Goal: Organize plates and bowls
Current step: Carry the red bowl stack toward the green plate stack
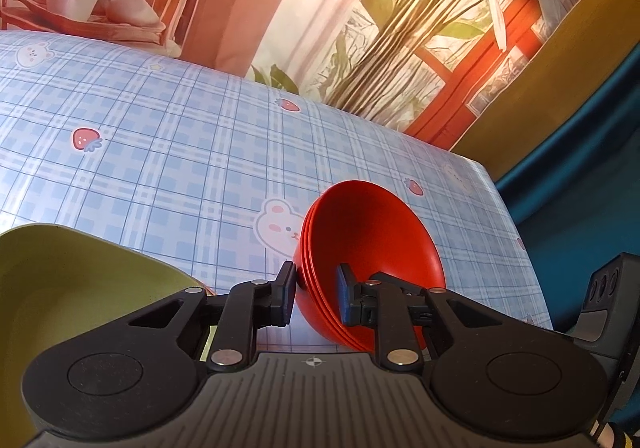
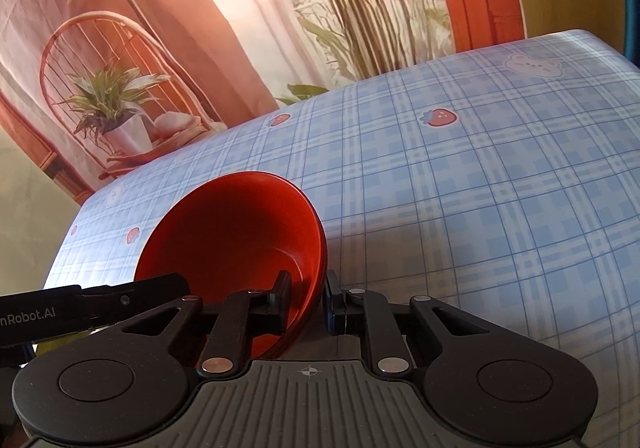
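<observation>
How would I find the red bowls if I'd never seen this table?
Look at the table with the blue checked cloth printed with bears and strawberries. Near its edge, both grippers, left gripper and right gripper, pinch the rims of a tilted stack of red bowls. The dish beside it is a green plate; only the bowls are red, deep and nested.

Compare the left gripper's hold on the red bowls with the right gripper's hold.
The left gripper clamps the left rim of the red bowls, while the right gripper clamps the opposite rim. The left gripper's inner pad lies deep in the bowl; the right gripper's fingers pinch nearer the edge. A green dish sits beside the left gripper only. Both are shut on the same tilted stack.
</observation>
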